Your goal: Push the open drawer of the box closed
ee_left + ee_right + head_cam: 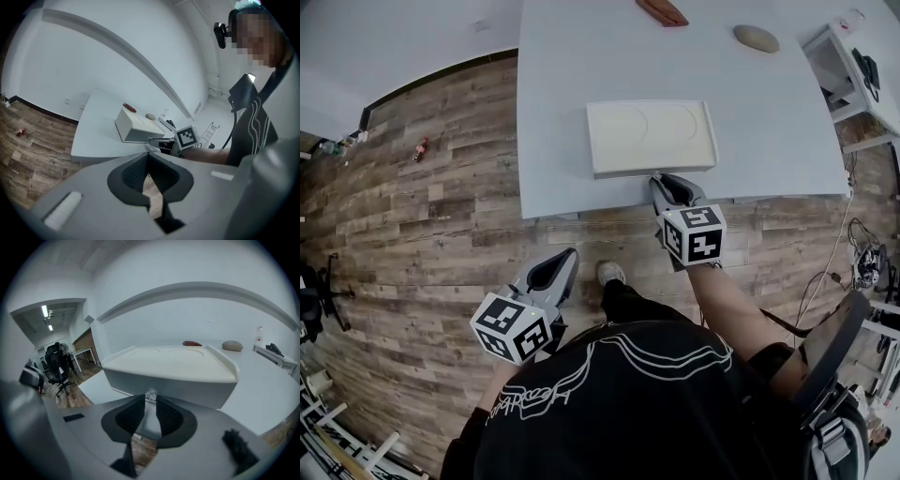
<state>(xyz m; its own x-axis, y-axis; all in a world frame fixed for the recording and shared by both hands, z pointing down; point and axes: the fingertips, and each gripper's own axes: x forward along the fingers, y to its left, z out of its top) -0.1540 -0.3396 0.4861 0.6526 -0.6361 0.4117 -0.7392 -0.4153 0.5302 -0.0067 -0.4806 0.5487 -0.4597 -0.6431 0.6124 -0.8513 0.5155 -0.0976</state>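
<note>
**Right gripper at the box front, left gripper low off the table**

The left gripper (567, 255) hangs low over the wood floor (441, 216), off the table's near edge and near its near-left corner. Its marker cube faces up toward the head camera and its jaws point up toward the table. In the left gripper view (148, 157) the jaw tips meet with nothing between them, and only floor shows through the slot behind them.

The white table (572, 75) is bare along its left side, from the near edge to the far edge. The box (652, 136) sits toward the middle of the near edge, with a strip of tabletop in front of it. Its top has a raised rim and two shallow round hollows. How far the drawer stands out from the front face cannot be told, and its inside is hidden.

The right gripper (661, 180) reaches forward on an outstretched forearm, with its tips at the box's front face, just over the table's near edge. In the right gripper view (150, 398) the jaws stand narrowly apart. A small clear knob (150, 394) on the front of the box (168, 366) sits right at the mouth of the gap.

At the table's far edge lies a red-brown object (662, 11). A grey stone-like object (756, 37) lies toward the far-right corner, and both are well apart from the box.
</note>
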